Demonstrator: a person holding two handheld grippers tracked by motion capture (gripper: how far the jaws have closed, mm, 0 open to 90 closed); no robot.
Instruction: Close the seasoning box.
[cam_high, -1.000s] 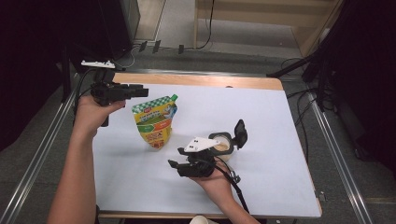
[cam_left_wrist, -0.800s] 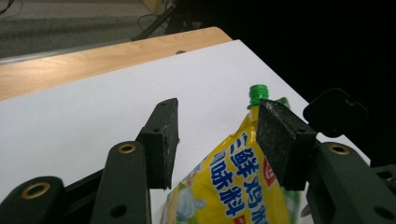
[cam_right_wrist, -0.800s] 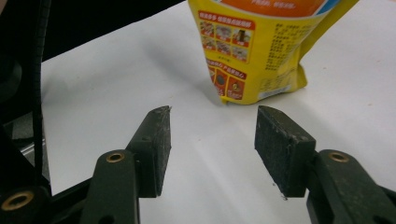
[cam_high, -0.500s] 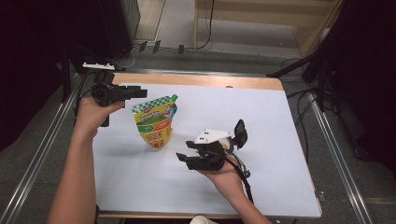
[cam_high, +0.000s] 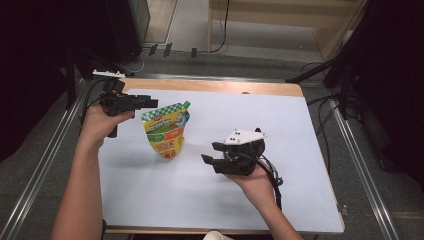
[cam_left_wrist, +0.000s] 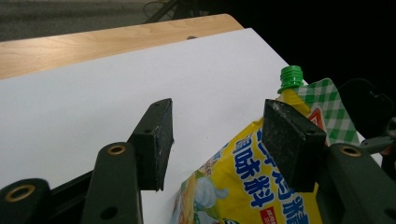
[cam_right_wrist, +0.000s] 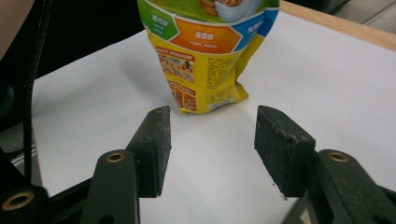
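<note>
A yellow spouted pouch (cam_high: 166, 131) with a green cap (cam_high: 186, 104) stands on the white sheet (cam_high: 280, 125), left of centre. My left gripper (cam_high: 148, 103) hovers open just left of the pouch top, jaws pointing right. In the left gripper view, the pouch (cam_left_wrist: 243, 186) and its cap (cam_left_wrist: 290, 77) lie beyond the right jaw, and nothing sits between the left gripper (cam_left_wrist: 217, 135) jaws. My right gripper (cam_high: 211, 153) is open to the pouch's right, aimed at it. In the right gripper view, the pouch base (cam_right_wrist: 205, 70) stands just ahead of the open right gripper (cam_right_wrist: 212, 140).
The white sheet covers a wooden table (cam_high: 210, 86) whose far edge shows. Metal rails (cam_high: 360, 170) run along both sides, with cables (cam_high: 320, 125) at the right. Dark equipment (cam_high: 120, 25) stands beyond the far left corner.
My right gripper has moved a little away from the person and turned its jaws toward the pouch. The left gripper and the pouch have hardly moved.
</note>
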